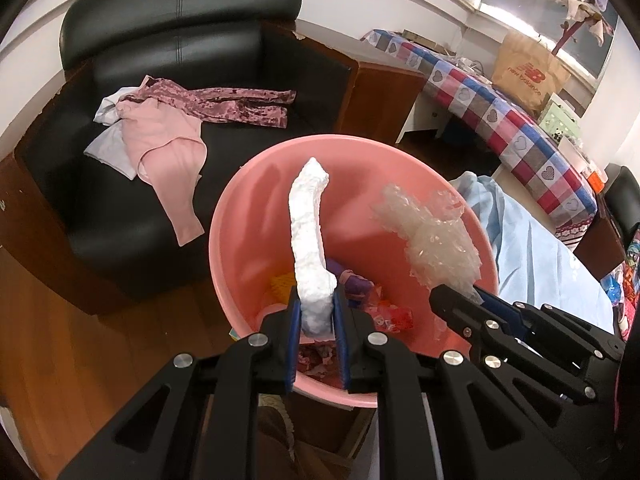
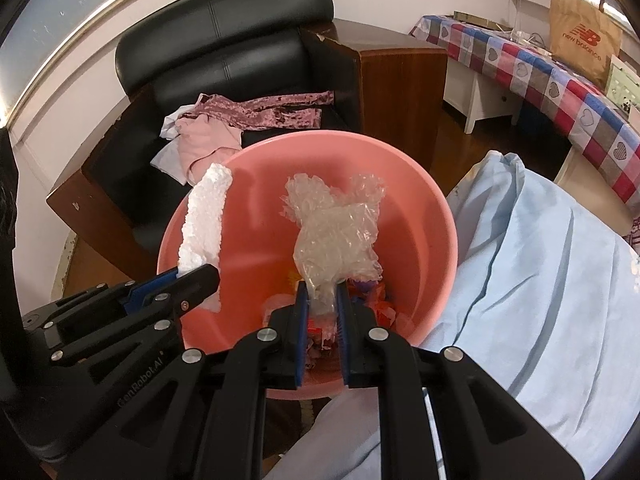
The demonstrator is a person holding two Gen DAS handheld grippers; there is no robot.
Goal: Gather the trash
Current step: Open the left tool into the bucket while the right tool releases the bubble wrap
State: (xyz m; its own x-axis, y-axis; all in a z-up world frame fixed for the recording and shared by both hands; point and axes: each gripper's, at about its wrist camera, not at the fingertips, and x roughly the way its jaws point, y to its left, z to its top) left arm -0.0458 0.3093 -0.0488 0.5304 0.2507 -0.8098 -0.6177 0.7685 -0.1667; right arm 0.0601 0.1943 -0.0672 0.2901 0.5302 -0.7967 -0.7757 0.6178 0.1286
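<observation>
Left gripper [image 1: 316, 320] clamped foam strip [image 1: 308, 232], right gripper [image 2: 322, 304] clamped plastic wrap [image 2: 334, 232], above pink basin [image 1: 240, 216]; light pieces, apparently near the rim, might drift outside on release.

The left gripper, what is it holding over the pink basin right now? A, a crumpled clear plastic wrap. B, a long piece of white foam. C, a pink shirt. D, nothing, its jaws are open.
B: the left gripper has its jaws closed on a long piece of white foam above the pink basin, while the clear plastic wrap is held by the right gripper.
</observation>
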